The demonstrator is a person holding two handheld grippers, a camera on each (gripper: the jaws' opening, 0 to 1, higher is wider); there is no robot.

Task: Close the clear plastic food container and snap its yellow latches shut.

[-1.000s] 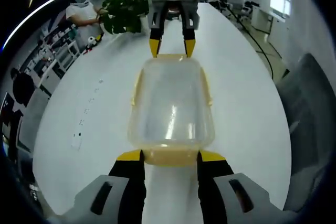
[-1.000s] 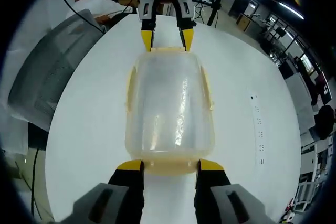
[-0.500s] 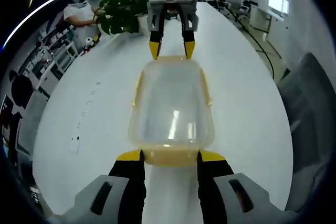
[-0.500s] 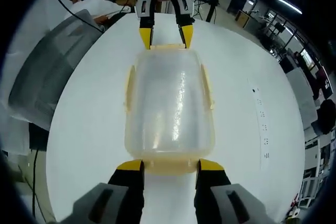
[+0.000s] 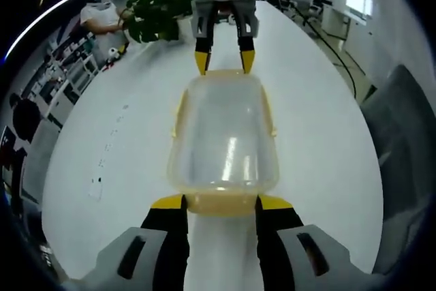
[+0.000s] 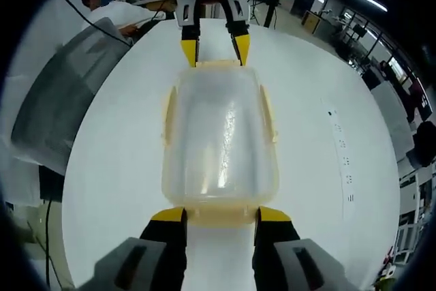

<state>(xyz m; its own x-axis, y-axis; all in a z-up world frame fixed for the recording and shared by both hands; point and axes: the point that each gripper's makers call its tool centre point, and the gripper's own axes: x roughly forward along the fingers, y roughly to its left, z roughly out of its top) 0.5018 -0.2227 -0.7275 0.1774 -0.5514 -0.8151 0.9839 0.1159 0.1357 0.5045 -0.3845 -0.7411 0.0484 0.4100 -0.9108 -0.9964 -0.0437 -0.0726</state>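
The clear plastic container (image 5: 223,138) lies lengthwise on the white table (image 5: 320,148) with its lid on top. Yellow latches stick out along its long sides (image 5: 178,110) (image 5: 270,115). In the left gripper view my left gripper (image 5: 221,204) is open, its yellow-tipped jaws flanking the near yellow end latch. My right gripper (image 5: 223,65) faces it at the far end, open, jaw tips at the container's far rim. The right gripper view gives the mirror picture: the container (image 6: 218,141), the right gripper (image 6: 221,216) open around the near end latch, the left gripper (image 6: 214,54) open at the far end.
A potted plant (image 5: 158,13) and a person (image 5: 102,15) are past the table's far left edge. A grey chair (image 5: 402,141) stands off the right side. A black cable (image 5: 327,49) runs along the far right. Small dark marks (image 5: 109,148) dot the tabletop.
Both grippers stay at the container's two ends with jaws apart. Only the views have shifted slightly.
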